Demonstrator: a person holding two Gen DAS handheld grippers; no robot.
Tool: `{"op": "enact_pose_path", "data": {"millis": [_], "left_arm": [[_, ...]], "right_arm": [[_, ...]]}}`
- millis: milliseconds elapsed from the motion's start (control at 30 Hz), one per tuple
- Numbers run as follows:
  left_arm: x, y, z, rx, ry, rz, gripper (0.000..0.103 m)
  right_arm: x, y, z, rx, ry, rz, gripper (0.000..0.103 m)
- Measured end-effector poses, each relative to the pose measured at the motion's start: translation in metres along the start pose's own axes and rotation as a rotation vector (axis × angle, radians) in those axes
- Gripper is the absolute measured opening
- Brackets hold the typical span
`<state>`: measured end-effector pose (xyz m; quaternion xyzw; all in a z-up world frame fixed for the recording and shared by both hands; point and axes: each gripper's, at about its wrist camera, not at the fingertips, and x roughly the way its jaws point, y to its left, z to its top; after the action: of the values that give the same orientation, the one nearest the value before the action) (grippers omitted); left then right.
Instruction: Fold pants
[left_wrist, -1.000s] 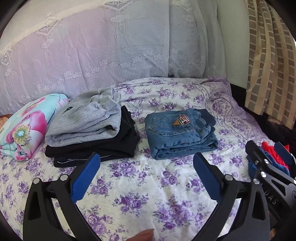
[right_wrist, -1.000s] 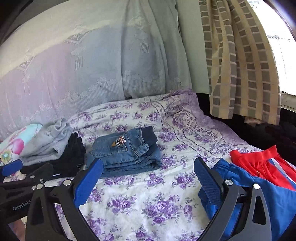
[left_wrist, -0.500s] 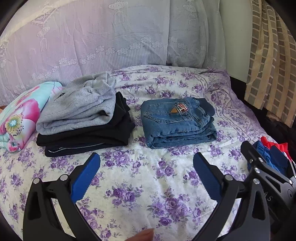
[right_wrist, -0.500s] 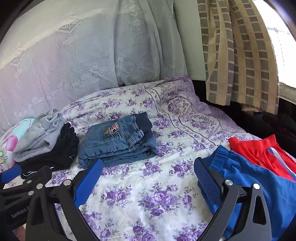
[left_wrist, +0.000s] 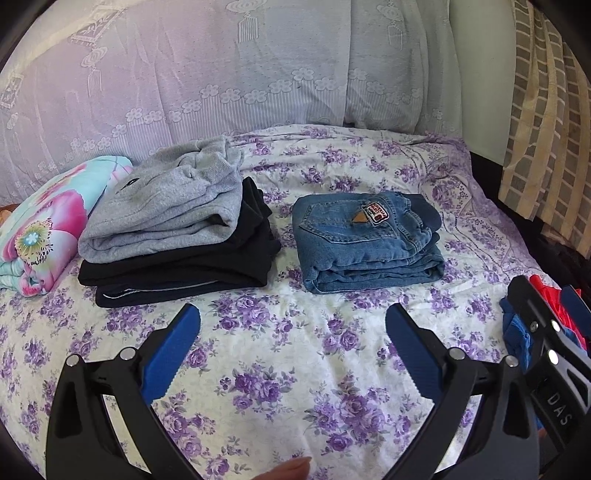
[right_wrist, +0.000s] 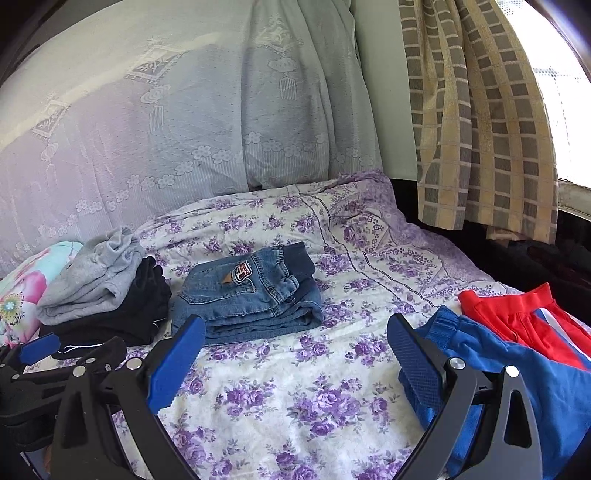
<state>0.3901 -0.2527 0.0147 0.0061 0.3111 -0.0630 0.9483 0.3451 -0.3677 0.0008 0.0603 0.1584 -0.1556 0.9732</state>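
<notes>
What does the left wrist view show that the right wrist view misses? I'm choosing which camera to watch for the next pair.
Only the left wrist view shows a fingertip at the bottom edge. Only the right shows the red pants spread out, the blue pants in full, and the window. Both show the folded jeans, the grey pants on black ones, and both grippers open.

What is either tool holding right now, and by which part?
Nothing. The left tool and right tool are both open and empty above the bedsheet.
</notes>
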Motion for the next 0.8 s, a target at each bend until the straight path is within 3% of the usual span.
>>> {"op": "enact_pose_path", "data": {"millis": [800], "left_arm": [[-0.0013,-0.0005,0.0001,0.006,-0.006,0.007,0.098]], "right_arm": [[-0.0015,0.0006,-0.0008,0.007,0.005,0.003,0.099]]}}
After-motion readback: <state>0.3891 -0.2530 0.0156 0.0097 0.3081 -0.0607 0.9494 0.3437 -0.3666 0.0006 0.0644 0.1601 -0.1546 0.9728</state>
